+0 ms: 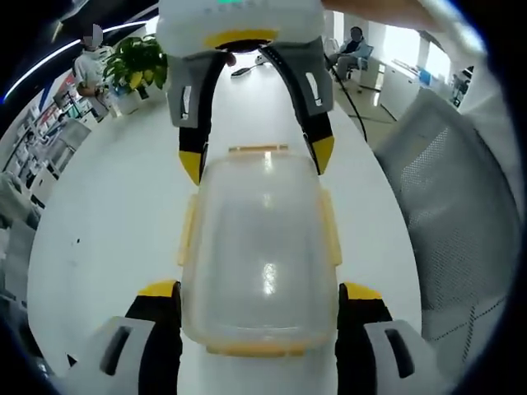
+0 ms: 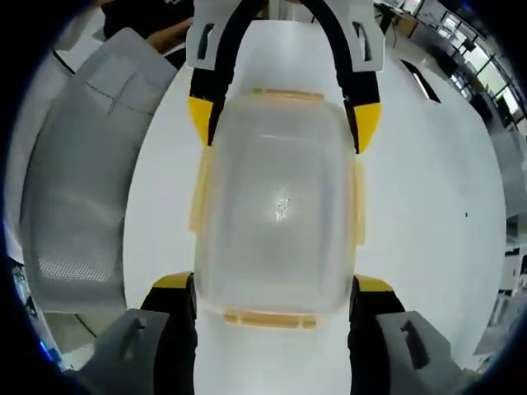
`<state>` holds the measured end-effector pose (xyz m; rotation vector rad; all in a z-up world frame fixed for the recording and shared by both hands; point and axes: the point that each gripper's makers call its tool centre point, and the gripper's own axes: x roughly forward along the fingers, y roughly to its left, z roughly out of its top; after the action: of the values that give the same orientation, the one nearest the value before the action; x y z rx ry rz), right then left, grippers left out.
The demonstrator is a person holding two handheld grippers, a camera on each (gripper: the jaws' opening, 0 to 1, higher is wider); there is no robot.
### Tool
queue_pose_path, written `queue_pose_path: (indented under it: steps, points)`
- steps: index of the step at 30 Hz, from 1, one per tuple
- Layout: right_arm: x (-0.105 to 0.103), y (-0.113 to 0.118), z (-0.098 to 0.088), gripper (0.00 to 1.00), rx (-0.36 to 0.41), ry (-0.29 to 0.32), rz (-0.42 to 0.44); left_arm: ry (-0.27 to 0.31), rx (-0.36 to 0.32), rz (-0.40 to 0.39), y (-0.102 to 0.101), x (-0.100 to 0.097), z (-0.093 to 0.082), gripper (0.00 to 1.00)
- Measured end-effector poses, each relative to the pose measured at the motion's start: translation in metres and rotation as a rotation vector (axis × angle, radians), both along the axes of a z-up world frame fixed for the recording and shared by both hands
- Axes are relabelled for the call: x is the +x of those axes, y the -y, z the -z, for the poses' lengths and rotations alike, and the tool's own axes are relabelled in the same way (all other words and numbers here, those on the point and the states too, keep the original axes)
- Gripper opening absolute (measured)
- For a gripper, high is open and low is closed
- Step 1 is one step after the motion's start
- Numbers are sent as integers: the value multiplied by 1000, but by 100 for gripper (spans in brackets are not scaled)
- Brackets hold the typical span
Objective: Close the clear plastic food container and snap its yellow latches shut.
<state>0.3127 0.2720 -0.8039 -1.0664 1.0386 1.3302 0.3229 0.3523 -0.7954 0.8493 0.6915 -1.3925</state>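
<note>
I see the container lidded on the white surface between both wide-open, empty tongs, left and right, its yellow latches seemingly still unsnapped.

A long white desk runs through an open office. A grey mesh chair stands beside it. At the far end sit a potted green plant and a dark cable. Shelving lines one side; bright windows light the room, where two people are seen.
</note>
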Motion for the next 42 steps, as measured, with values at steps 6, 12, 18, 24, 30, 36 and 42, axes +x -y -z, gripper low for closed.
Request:
queue_pose_path:
  steps: [6, 12, 18, 24, 30, 36, 42]
  points:
    - [21, -1, -1, 72, 6, 1, 4, 0, 10, 2, -1, 21, 0, 73]
    - [39, -2, -1, 72, 22, 4, 11, -4, 15, 4, -2, 37, 0, 74]
    - [50, -5, -1, 73, 30, 7, 11, -5, 26, 3, -3, 49, 0, 74]
    - [53, -6, -1, 73, 33, 8, 12, -6, 36, 8, -5, 53, 0, 74]
    - [50, -6, 0, 74, 20, 25, 10, -5, 36, 7, -5, 53, 0, 74]
    - [52, -7, -2, 74, 47, 44, 5, 3, 32, 20, -7, 52, -1, 75]
    - [59, -1, -11, 70, 71, 47, 66, -4, -6, -44, -9, 54, -6, 77]
